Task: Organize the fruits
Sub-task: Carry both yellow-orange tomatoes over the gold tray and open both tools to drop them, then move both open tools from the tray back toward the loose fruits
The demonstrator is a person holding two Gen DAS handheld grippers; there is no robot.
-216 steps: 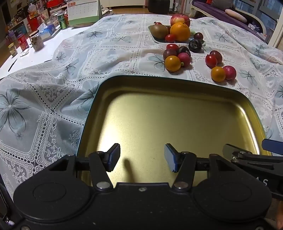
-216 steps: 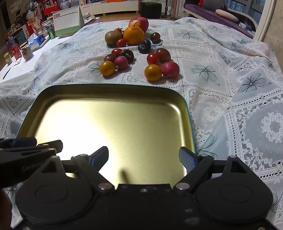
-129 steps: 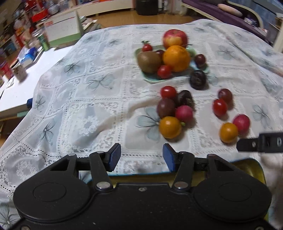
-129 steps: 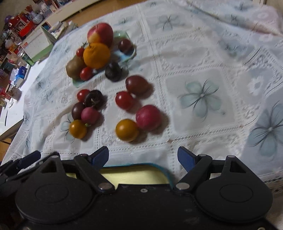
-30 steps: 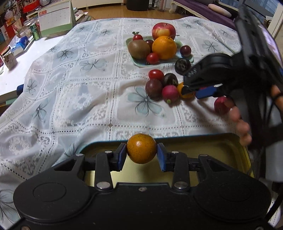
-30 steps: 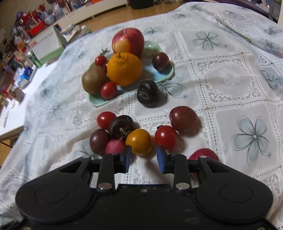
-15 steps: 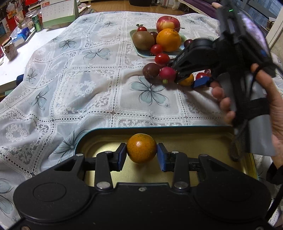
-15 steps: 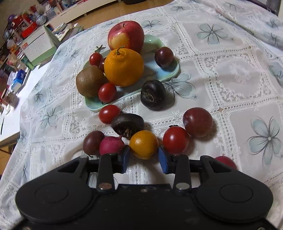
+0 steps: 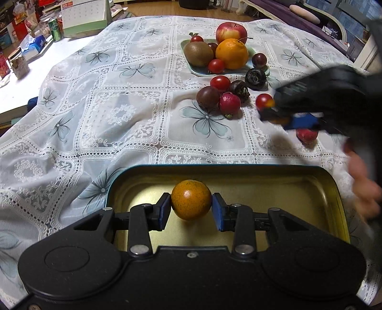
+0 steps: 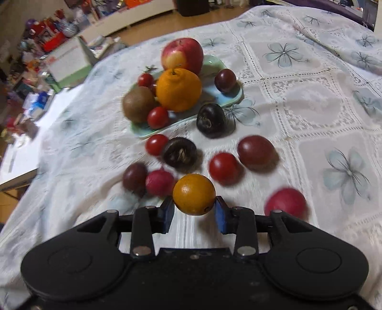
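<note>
Transfer step: left gripper (image 9: 191,208) clamped on orange fruit (image 9: 191,199) over tin (image 9: 250,168), right gripper (image 10: 193,211) clamped on second orange fruit (image 10: 193,194); next, lower and release into tin.

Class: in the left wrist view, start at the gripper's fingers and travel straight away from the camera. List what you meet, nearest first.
Small orange fruit held in the left gripper → gold tin tray far rim → lace tablecloth → pink radish → red tomato → green plate with kiwi.

White lace tablecloth (image 9: 133,114) with blue flowers covers the table. Desk calendar (image 9: 83,16), green can (image 9: 55,26) stand beyond its far-left edge.
</note>
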